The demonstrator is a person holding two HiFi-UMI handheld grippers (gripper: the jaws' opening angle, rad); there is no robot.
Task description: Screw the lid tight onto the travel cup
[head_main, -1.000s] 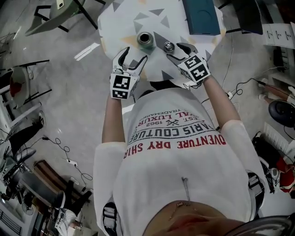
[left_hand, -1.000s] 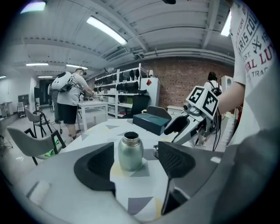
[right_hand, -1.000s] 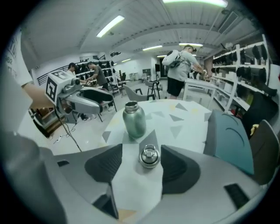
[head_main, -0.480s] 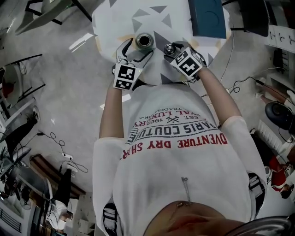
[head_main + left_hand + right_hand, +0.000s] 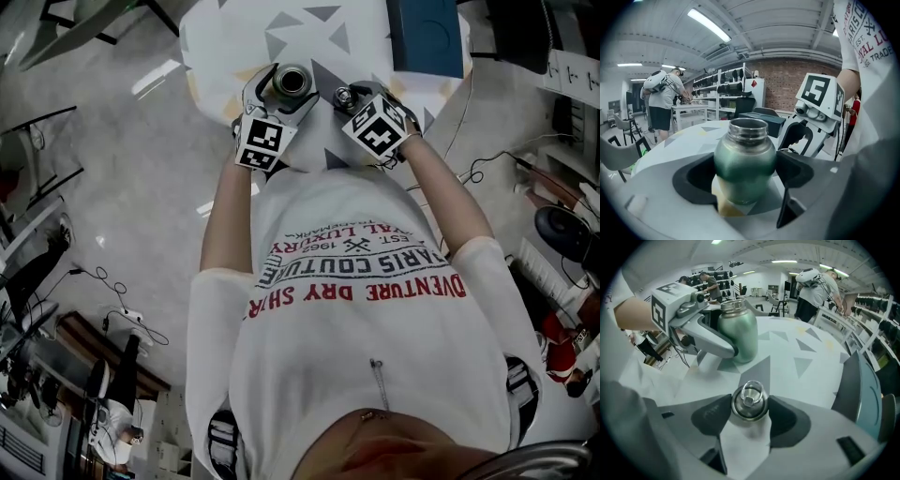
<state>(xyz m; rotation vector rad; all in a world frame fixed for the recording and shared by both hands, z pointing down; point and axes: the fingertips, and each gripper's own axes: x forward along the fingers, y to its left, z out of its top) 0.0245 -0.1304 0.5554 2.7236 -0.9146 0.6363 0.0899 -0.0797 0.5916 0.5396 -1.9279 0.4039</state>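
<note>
Left gripper (image 5: 281, 94): jaws opening, travel cup (image 5: 744, 159) upright between them, mouth bare, pads not pressing. Right gripper (image 5: 349, 97): jaws apart, lid (image 5: 749, 401) on the table (image 5: 801, 357) between them, apparently unclamped. Step: taking hold. Next: close both, then bring the lid squarely over the cup's mouth.

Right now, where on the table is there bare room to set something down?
The table is bare beyond the cup, left of the dark box. Its near edge is crowded: cup and lid sit side by side.
</note>
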